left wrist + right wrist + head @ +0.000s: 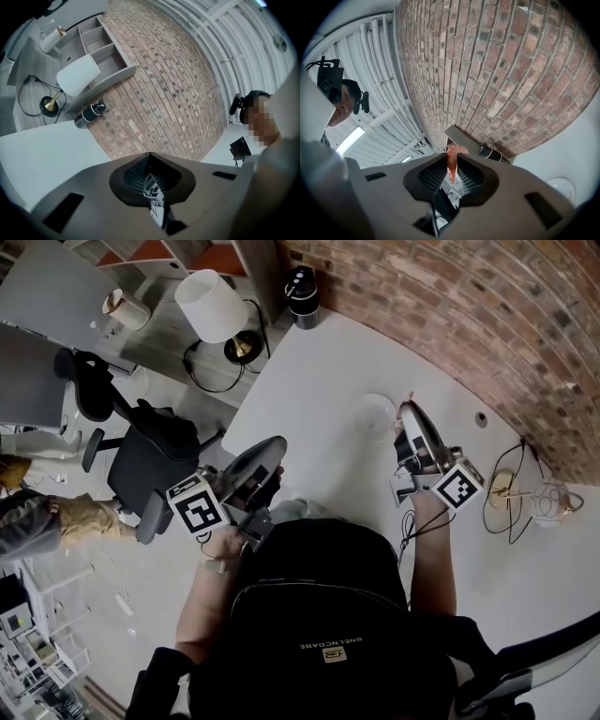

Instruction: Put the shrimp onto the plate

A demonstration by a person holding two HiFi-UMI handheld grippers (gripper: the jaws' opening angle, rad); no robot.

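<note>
Two grippers up: left gripper (149,157) closed on nothing; right gripper (452,153) pinches a curled orange shrimp (452,165), round white plate (373,414) at its nine o'clock.

an office: swivel chair (150,465), white table (309,381), brick wall (450,306).

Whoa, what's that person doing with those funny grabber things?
A person at a white table holds a two-jaw gripper in each hand. The right gripper is pinching a small orange shrimp between its jaws, lifted up beside the round plate, which looks empty. The left gripper is shut with nothing in it, held off to the side. The shrimp isn't on the plate yet.
</note>
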